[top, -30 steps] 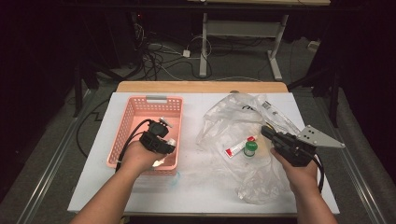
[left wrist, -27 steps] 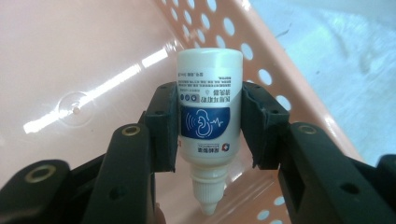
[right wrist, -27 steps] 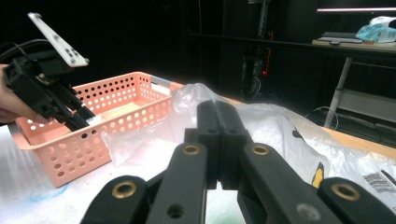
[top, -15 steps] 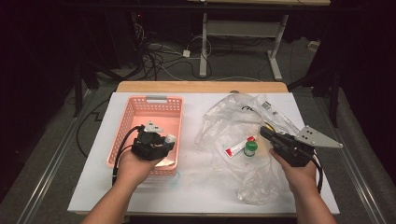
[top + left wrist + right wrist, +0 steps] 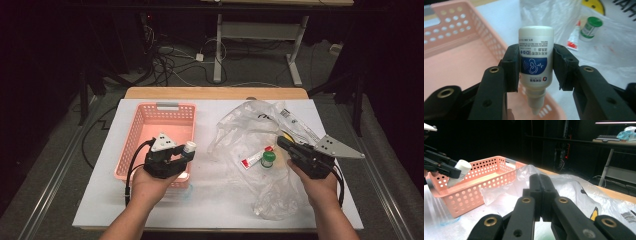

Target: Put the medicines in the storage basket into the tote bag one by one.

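**White bottle held over the pink basket's near corner**

At the left of the table stands the pink perforated basket [image 5: 150, 131], its floor bare in the high view and a grey handle strip on its far rim. Over its near right corner hangs the left gripper [image 5: 181, 156], its jaws clamped on the sides of a small white bottle [image 5: 536, 55] with a blue label. In the left gripper view the bottle hangs cap-end down, its nozzle pointing at the basket's rim, with the basket wall directly below and the white table cover [image 5: 210, 200] to the right of it. A black cable loops from this gripper down past the person's left wrist.

Between the two hands lies a crumpled clear plastic bag [image 5: 260, 145], spread wide and reaching almost to the table's near edge. Inside or on it rest a white tube with a red end [image 5: 252, 159] and, just beside that, a little jar with a green lid [image 5: 268, 159]; whether the film covers them I cannot tell. A yellow patch shows at the bag's far side.

At the right, the right gripper [image 5: 283, 143] rests over the bag's edge, its jaws pressed together with nothing between them, pointing toward the jar.
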`<move>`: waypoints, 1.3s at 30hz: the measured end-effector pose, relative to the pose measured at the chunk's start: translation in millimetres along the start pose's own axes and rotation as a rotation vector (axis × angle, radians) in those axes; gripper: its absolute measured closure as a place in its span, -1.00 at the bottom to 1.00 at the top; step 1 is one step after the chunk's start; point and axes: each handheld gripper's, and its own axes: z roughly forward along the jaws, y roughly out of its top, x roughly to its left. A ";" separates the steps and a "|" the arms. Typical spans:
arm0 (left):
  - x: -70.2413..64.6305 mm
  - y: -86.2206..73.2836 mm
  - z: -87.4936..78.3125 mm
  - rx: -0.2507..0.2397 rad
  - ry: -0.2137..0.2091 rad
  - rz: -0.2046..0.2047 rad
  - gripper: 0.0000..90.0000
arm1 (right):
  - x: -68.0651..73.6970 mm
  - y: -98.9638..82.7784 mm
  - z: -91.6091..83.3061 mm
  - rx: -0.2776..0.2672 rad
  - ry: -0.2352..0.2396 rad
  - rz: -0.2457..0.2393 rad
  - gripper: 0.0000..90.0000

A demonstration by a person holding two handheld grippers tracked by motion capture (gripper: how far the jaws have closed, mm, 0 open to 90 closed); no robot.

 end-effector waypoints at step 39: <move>-86.4 20.3 102.8 -0.007 -0.138 0.133 0.29 | 1.1 1.2 -0.7 -0.007 0.007 -0.004 1.00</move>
